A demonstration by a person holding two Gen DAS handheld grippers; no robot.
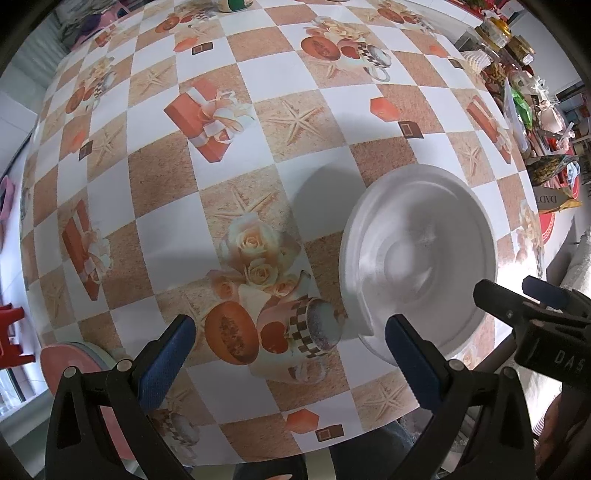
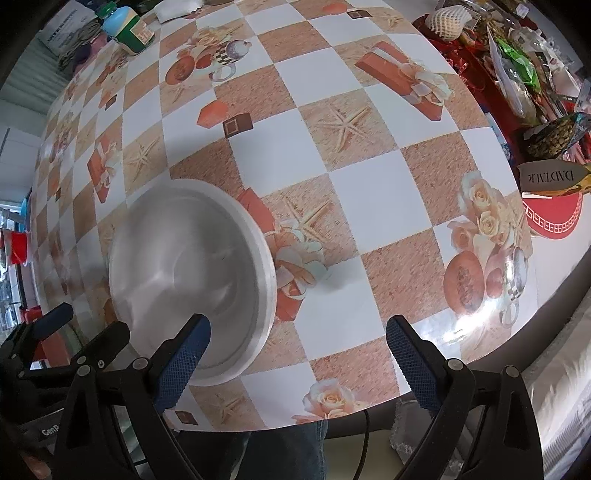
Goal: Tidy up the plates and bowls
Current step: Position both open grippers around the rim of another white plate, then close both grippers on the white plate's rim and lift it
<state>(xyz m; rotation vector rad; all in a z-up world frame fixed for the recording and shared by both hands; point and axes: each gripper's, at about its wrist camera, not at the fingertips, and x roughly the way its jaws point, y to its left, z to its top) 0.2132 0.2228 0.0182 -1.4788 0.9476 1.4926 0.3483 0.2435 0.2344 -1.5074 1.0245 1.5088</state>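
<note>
A white bowl (image 1: 417,258) sits near the front edge of the table with the checkered printed cloth (image 1: 258,147); it also shows in the right wrist view (image 2: 192,273). My left gripper (image 1: 290,350) is open and empty, hovering over the cloth just left of the bowl. My right gripper (image 2: 297,358) is open and empty, just right of the bowl, its left finger over the bowl's rim. The right gripper also shows in the left wrist view (image 1: 517,295). A stack of pink and pale plates (image 1: 74,360) lies at the table's front left.
A green-capped jar (image 2: 129,29) stands at the far side. Jars, bags and packets (image 1: 517,74) crowd the right side, with a red mat (image 2: 554,218). A red stool (image 1: 11,332) stands left of the table. The table's front edge is close below the grippers.
</note>
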